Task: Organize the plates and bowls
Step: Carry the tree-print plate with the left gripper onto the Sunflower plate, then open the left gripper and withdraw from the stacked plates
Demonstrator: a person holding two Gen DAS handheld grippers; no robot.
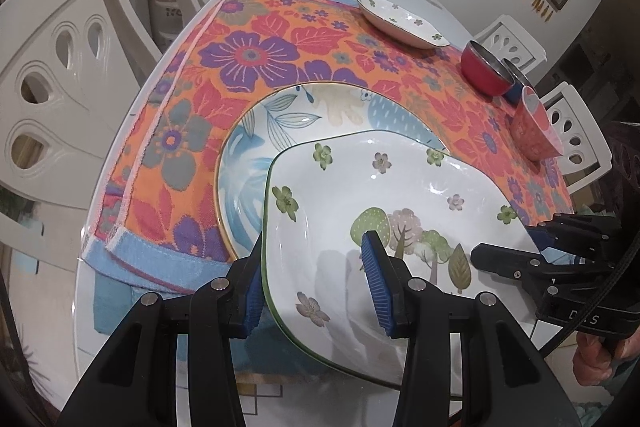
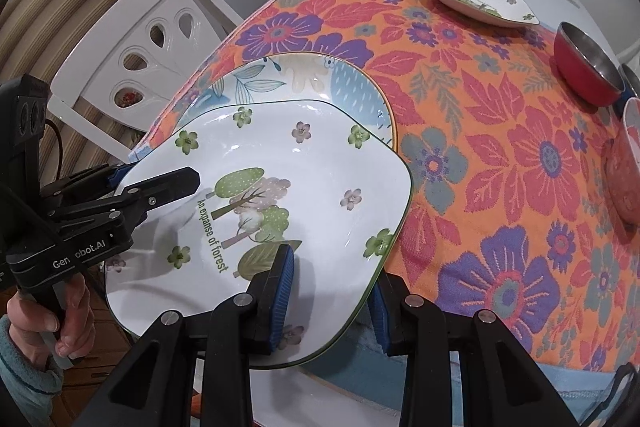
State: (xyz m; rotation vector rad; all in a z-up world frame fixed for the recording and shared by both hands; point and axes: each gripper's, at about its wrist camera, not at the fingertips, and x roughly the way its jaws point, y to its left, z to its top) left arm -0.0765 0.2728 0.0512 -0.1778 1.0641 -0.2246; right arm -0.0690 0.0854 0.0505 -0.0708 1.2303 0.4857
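Left gripper (image 1: 318, 277) and right gripper (image 2: 328, 301), each narrowly parted, clamp opposite rims of the white squarish ceramic plate (image 2: 280, 211) lettered "An expanse of forest", above the round blue-leaf plate (image 1: 280, 123) at 12 o'clock; "Gen…obot.AI" marks the left gripper.

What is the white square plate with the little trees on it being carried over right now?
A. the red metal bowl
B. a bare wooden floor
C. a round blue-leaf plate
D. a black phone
C: the white square tree-pattern plate, held at opposite edges by the left gripper and the right gripper, overlaps the round blue-leaf plate lying on the floral cloth.
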